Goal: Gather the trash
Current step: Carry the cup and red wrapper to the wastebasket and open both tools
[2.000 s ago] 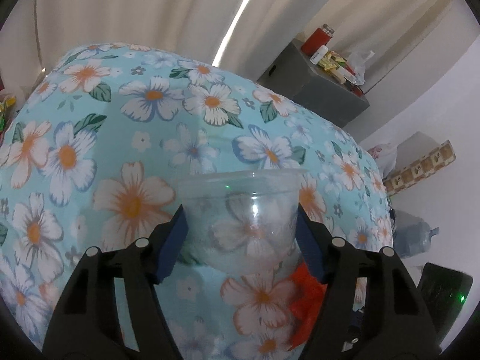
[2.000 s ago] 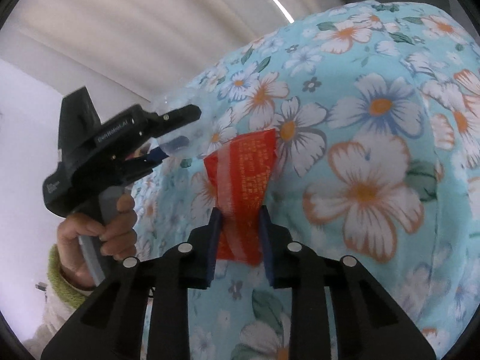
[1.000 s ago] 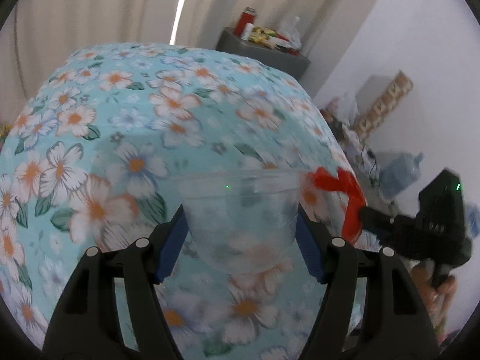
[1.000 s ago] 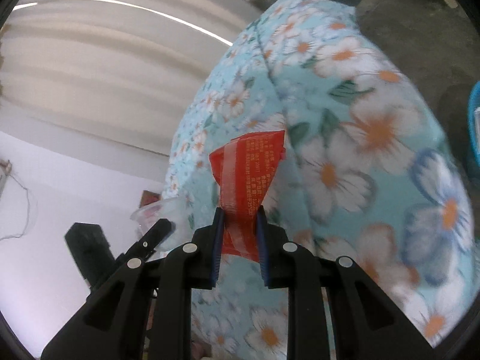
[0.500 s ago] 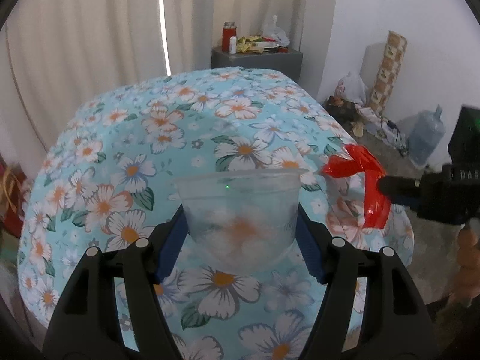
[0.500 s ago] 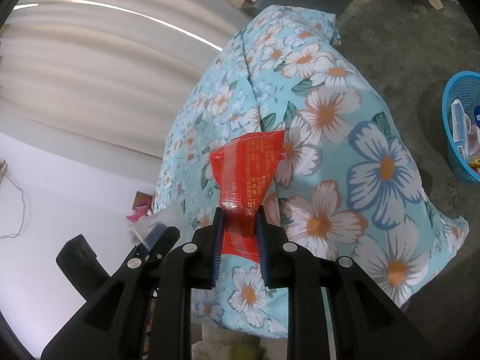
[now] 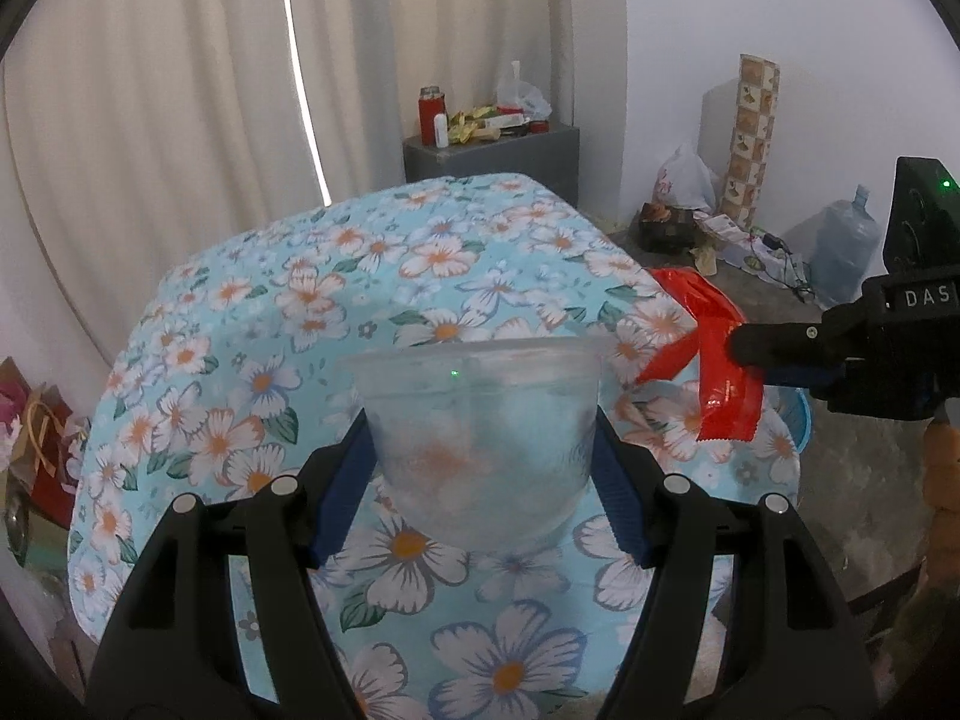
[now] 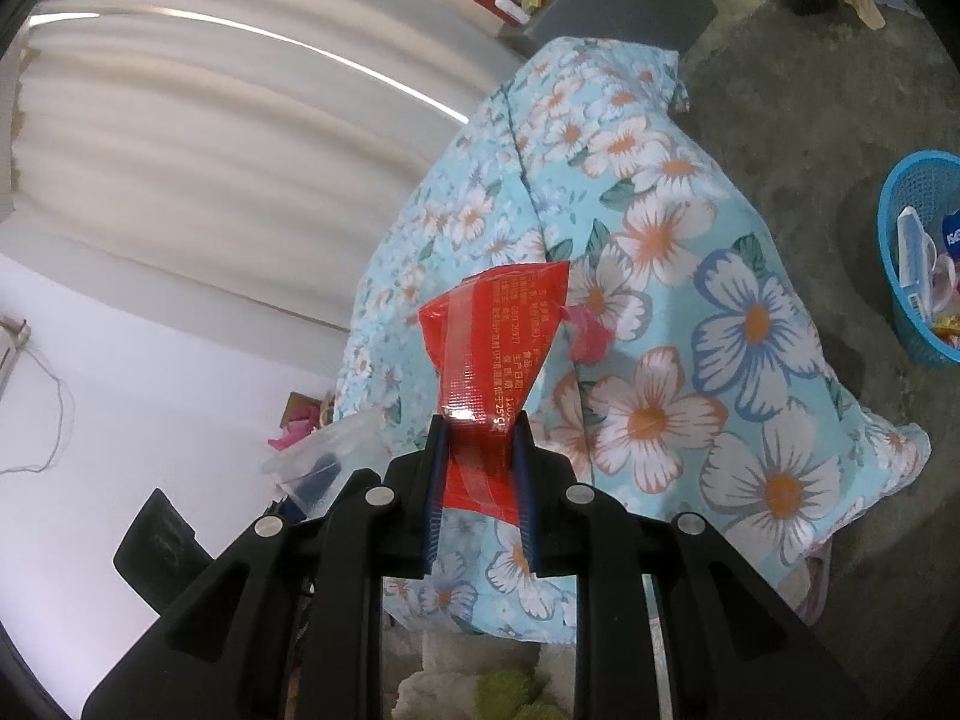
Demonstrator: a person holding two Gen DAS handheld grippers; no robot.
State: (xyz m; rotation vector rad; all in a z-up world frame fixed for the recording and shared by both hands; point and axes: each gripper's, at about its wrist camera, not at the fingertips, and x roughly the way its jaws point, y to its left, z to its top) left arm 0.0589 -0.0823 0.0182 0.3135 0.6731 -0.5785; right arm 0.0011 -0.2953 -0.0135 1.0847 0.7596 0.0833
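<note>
The left gripper [image 7: 483,474] is clamped on a clear plastic cup [image 7: 480,432], held above the floral tablecloth [image 7: 372,276]. The right gripper [image 8: 477,474] pinches a red wrapper [image 8: 498,348]; the left wrist view shows that wrapper [image 7: 717,360] hanging off to the right of the cup. Only the right wrist view shows the blue basket [image 8: 900,276] of trash on the floor at far right. Only the left view shows the grey cabinet [image 7: 492,159] by the curtain [image 7: 180,120].
</note>
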